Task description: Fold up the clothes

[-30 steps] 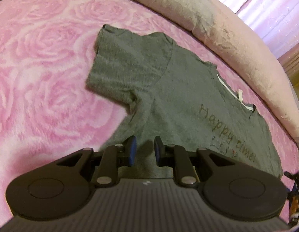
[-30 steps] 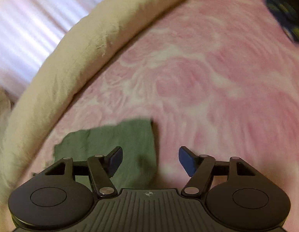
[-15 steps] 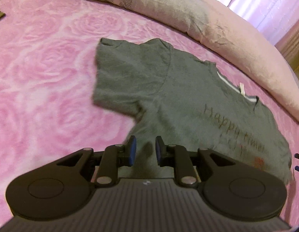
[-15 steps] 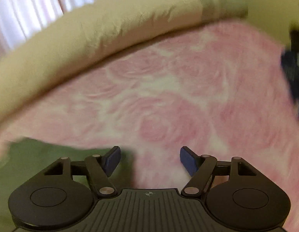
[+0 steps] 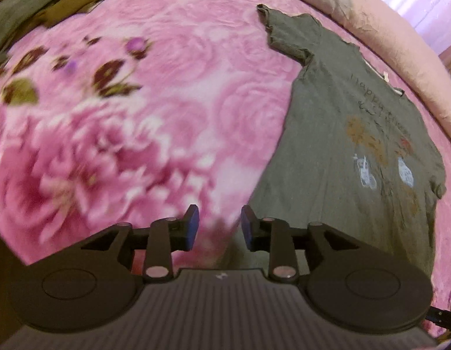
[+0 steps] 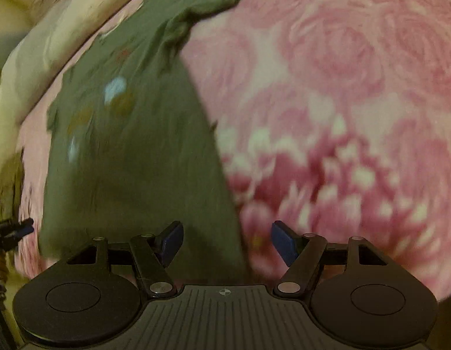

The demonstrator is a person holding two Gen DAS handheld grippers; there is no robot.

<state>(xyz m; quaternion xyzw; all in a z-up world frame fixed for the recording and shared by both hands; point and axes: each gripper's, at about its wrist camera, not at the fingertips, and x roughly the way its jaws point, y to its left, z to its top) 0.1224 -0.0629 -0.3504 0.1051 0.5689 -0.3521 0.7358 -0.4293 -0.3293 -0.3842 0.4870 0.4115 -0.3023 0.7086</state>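
A grey-green T-shirt (image 5: 342, 151) with printed lettering lies flat on the pink rose-patterned blanket (image 5: 173, 93), sleeves spread. In the left wrist view my left gripper (image 5: 219, 227) hovers over the shirt's lower left hem corner; its jaws are opening and nothing is between them. The right wrist view shows the same shirt (image 6: 138, 145) running up the left half of the picture. My right gripper (image 6: 226, 243) stands open above the shirt's lower right hem corner, its left finger over cloth, its right finger over blanket, gripping nothing.
A rolled cream quilt (image 5: 356, 20) runs along the far edge of the bed beyond the shirt's collar. More dark green clothes (image 5: 36, 3) lie heaped at the far left. The other gripper's tip (image 6: 12, 229) shows at the left edge of the right wrist view.
Both grippers have swept from the shirt's shoulders down toward its hem. The left jaws have widened. The right wrist view, earlier mostly blanket, now shows the whole shirt.
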